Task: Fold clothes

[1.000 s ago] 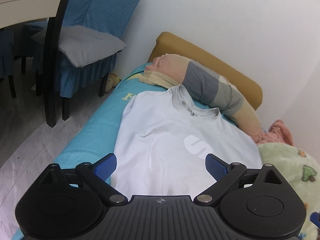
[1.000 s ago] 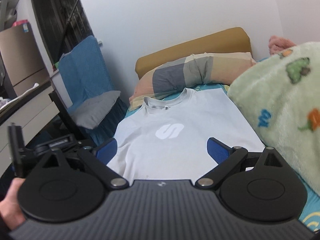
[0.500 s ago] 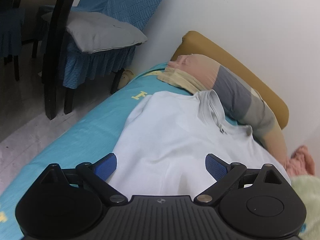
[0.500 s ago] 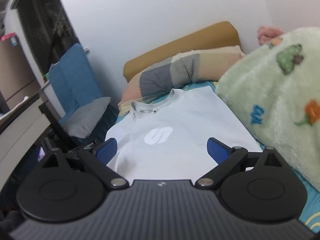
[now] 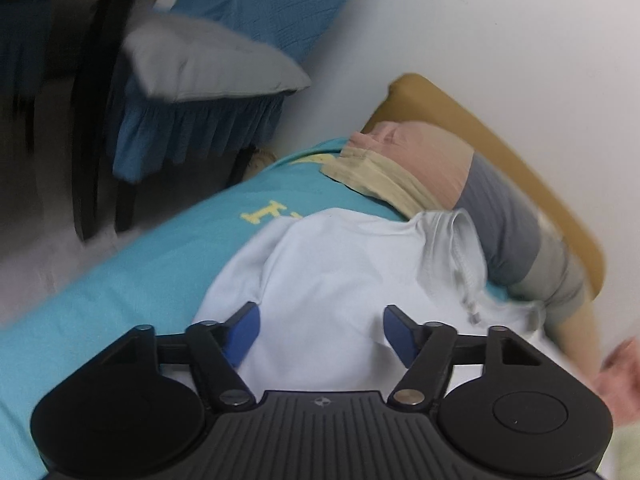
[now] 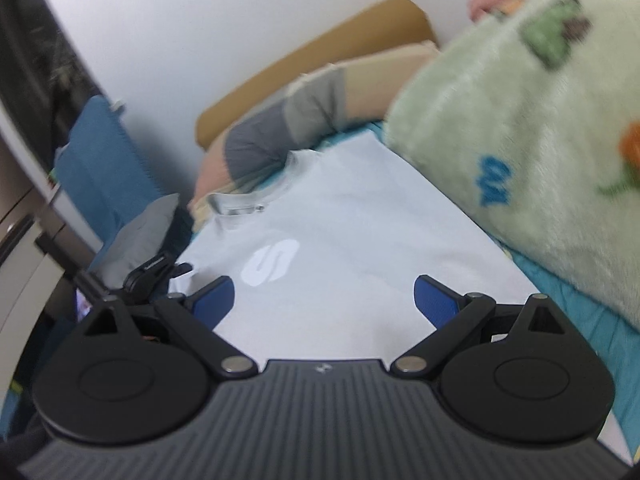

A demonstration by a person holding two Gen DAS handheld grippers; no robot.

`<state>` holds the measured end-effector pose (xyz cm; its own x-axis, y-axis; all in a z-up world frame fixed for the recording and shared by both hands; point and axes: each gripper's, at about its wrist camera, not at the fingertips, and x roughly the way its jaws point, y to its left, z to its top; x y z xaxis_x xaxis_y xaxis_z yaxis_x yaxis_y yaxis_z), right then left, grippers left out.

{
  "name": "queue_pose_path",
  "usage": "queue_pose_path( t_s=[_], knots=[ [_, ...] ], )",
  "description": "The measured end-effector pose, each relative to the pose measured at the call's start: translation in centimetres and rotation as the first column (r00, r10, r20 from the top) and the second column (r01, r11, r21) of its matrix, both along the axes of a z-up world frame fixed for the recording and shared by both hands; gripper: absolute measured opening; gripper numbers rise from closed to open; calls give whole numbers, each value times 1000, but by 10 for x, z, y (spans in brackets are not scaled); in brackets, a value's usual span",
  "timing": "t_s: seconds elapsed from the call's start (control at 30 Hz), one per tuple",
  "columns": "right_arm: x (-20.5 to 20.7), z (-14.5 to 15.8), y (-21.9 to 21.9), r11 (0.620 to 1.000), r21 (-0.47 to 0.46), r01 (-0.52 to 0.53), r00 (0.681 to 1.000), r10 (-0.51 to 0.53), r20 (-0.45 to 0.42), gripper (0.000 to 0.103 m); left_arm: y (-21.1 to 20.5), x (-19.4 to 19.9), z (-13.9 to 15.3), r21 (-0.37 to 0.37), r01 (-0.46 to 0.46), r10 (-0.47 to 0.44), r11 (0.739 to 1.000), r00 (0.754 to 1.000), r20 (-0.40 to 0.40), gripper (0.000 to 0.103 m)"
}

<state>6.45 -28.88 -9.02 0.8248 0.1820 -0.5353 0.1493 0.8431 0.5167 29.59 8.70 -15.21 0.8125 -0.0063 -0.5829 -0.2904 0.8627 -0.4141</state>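
A pale blue-white T-shirt lies flat, front up, on a teal bed sheet, collar toward the pillow. It also shows in the right wrist view with a white S logo. My left gripper is open and empty, low over the shirt's left shoulder and sleeve. My right gripper is open and empty above the shirt's lower part. The left gripper's tip shows at the shirt's left edge in the right wrist view.
A striped pillow lies against a mustard headboard. A fluffy green blanket borders the shirt's right side. A chair with blue cover and grey cushion stands beside the bed on the left. A white wall is behind.
My left gripper has moved forward and down toward the shirt's left shoulder, and its fingers have narrowed slightly. My right gripper has moved closer over the shirt. Both views are blurred by motion.
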Motion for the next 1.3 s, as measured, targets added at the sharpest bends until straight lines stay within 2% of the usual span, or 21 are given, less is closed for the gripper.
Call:
queue_pose_path(
  t_s=[0.07,0.1,0.2,0.27,0.3,0.37,0.4,0.47,0.6,0.67,0.7,0.73,0.8,0.93,0.97,1.0,1.07,1.17,1.3],
  knots=[
    [0,-5,-5,1000,19,22,1000,-21,-23,98,-7,5,0,73,21,-20,997,1000,-9,49],
    [0,-6,-7,999,27,29,999,-28,-33,98,-9,6,1,87,29,-28,996,1000,-14,38],
    [-1,-10,-14,997,52,60,997,-58,-52,98,-17,9,5,137,52,-48,989,998,-32,12],
    [-1,-10,-18,995,55,85,995,-82,-55,98,-34,9,13,232,76,-70,970,997,-33,7],
    [-2,-11,-20,994,55,97,994,-94,-57,98,-47,8,18,309,99,-95,946,995,-28,6],
    [-3,-10,-25,991,59,121,992,-117,-55,98,-87,0,20,447,204,-216,871,976,-25,6],
    [-3,-9,-27,990,61,130,991,-127,-52,98,-107,-4,21,513,251,-275,821,961,-30,6],
    [-5,-6,-31,988,59,146,989,-143,-41,98,-148,-11,23,633,332,-388,699,920,-53,6],
    [-8,-4,-39,984,44,172,985,-171,-28,98,-208,-18,-2,637,478,-507,604,848,-155,6],
    [-9,-4,-44,982,36,186,982,-185,-26,98,-222,-19,-12,657,491,-510,572,841,-183,7],
    [-9,-5,-45,981,35,189,982,-188,-31,98,-223,-20,-13,663,487,-514,568,840,-177,9],
    [-9,-7,-46,981,35,189,982,-187,-38,98,-219,-20,-12,645,495,-523,583,835,-168,12],
    [-9,-10,-47,983,33,183,982,-181,-52,98,-203,-23,-2,571,523,-552,633,822,-140,31],
    [-7,-13,-44,984,39,172,983,-169,-66,98,-159,-48,26,433,526,-570,731,821,-34,49],
    [-6,-13,-44,985,40,169,984,-166,-66,98,-147,-56,33,398,526,-573,752,819,1,56],
    [-6,-13,-43,985,42,165,985,-163,-66,98,-131,-61,38,360,512,-559,780,829,34,63],
    [-5,-15,-41,987,36,156,986,-153,-68,98,-102,-62,43,276,478,-516,834,853,80,72],
    [-3,-19,-37,989,11,146,986,-144,-79,98,-59,-51,40,136,415,-430,900,896,111,72],
    [4,-26,-29,991,-31,130,987,-132,-96,98,-35,-12,22,29,381,-382,924,922,58,71]
  ],
)
